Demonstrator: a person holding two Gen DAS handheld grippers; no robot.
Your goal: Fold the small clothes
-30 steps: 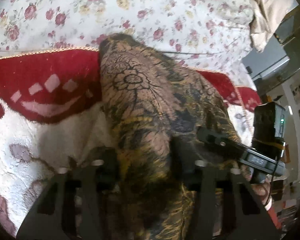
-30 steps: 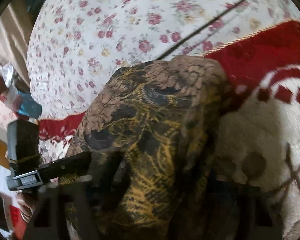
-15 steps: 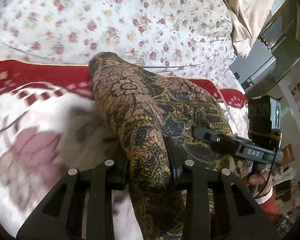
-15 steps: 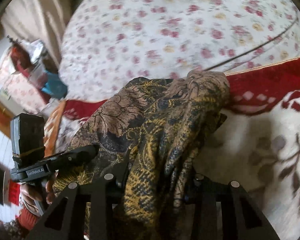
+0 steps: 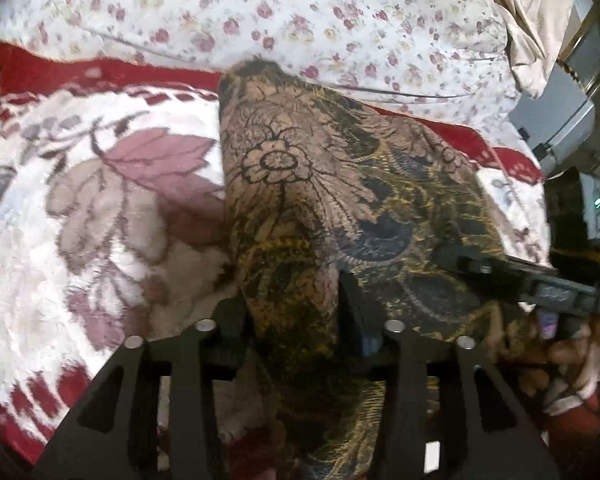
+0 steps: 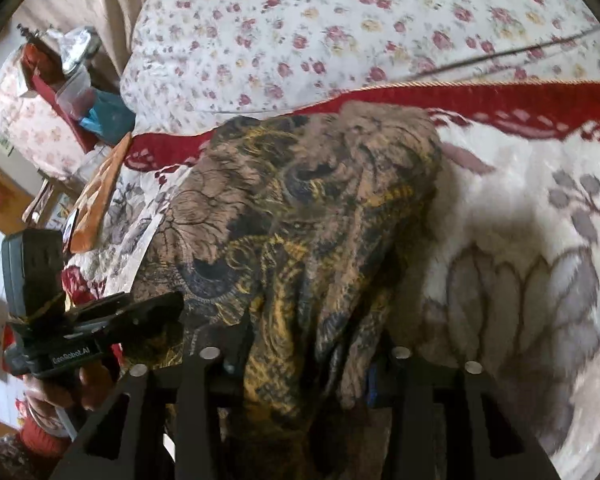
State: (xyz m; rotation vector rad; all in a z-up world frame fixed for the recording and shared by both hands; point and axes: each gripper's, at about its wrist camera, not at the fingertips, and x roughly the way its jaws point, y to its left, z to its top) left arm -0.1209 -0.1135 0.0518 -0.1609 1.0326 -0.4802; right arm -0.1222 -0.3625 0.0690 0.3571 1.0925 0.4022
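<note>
A bed in a floral sheet carries a red-bordered blanket, the patterned garment draped on it.

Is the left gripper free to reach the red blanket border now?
Probably not: the left gripper has the brown-and-gold patterned cloth between its opening jaws, draped ahead toward the red blanket border.

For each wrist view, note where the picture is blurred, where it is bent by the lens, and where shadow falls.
Left wrist view: the fleece blanket smears at left, the patterned garment stays fairly sharp, and the fisheye rim darkens the corners. Right wrist view: the blanket blurs at lower right, its red border bows into a curve, and the garment's right side lies in shadow.
</note>
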